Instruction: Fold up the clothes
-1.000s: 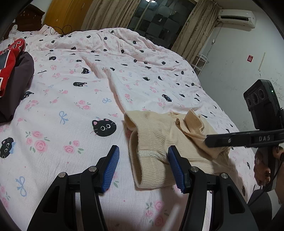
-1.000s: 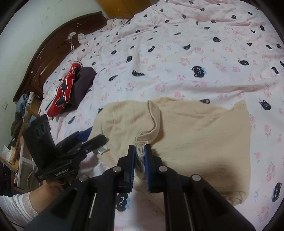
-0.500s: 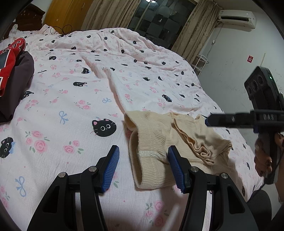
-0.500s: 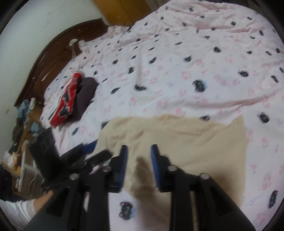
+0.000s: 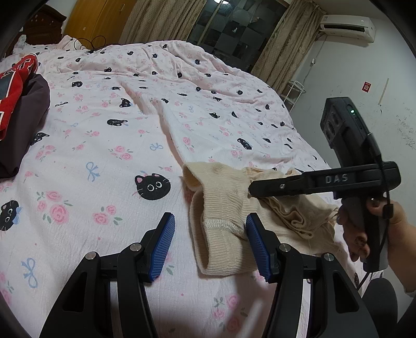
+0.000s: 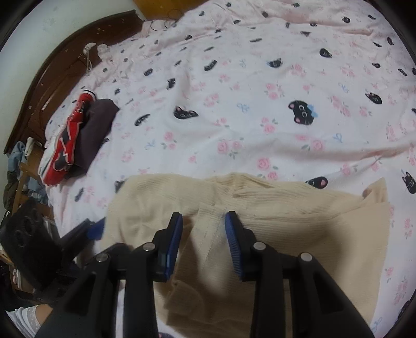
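Both grippers — left gripper [image 5: 210, 244], right gripper [image 6: 203, 238] (just narrowing) — gape, gripping nothing, over beige sweater [image 6: 299, 208].

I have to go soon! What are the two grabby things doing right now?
Left gripper: jaws open, holding nothing, beside the beige sweater.
Right gripper: jaws open over the sweater, just been closing a little, gripping nothing.

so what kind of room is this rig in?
Almost certainly a home bedroom: a bed with a cat-print quilt, its dark wooden headboard, curtains over a dark window, and a wall air conditioner.
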`<state>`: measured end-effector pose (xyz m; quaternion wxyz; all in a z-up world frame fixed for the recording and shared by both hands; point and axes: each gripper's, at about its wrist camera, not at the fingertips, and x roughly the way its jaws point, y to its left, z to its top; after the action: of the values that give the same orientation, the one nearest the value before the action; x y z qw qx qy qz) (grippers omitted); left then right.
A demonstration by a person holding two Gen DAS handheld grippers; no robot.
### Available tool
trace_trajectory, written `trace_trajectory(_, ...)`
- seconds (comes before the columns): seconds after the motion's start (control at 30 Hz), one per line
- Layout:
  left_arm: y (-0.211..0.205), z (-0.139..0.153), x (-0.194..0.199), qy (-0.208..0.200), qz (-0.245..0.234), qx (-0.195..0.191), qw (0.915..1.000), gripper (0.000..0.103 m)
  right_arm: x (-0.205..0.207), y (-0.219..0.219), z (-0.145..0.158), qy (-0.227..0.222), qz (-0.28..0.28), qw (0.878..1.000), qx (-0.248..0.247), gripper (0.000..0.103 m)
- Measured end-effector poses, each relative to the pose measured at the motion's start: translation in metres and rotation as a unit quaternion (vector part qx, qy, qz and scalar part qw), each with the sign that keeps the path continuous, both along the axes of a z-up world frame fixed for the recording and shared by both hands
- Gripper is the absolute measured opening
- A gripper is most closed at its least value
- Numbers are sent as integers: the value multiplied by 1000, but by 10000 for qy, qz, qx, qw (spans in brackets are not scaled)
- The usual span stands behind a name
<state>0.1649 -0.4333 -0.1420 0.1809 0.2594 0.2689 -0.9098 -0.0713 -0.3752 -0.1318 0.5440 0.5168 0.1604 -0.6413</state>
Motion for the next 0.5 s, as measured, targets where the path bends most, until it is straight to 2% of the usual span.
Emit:
trace_trajectory(0.1, 0, 0, 0, 1, 2, 2, 10000, 52, -1, 2, 1, -1, -1, 10000, -46, 34)
trace_trajectory(0.23, 0, 1, 0, 18, 7, -6, 10000, 52, -10, 21, 17, -12, -201, 9993, -316, 37)
trace_trajectory(0.37, 3, 5, 2, 51, 81, -127, 9999, 52, -34, 61, 31, -37, -759, 9953, -597, 37)
trace_trajectory(0.5, 13, 15, 4, 116, 139, -409, 9990, 52, -62, 111, 32, -13, -1455, 9869, -697, 38)
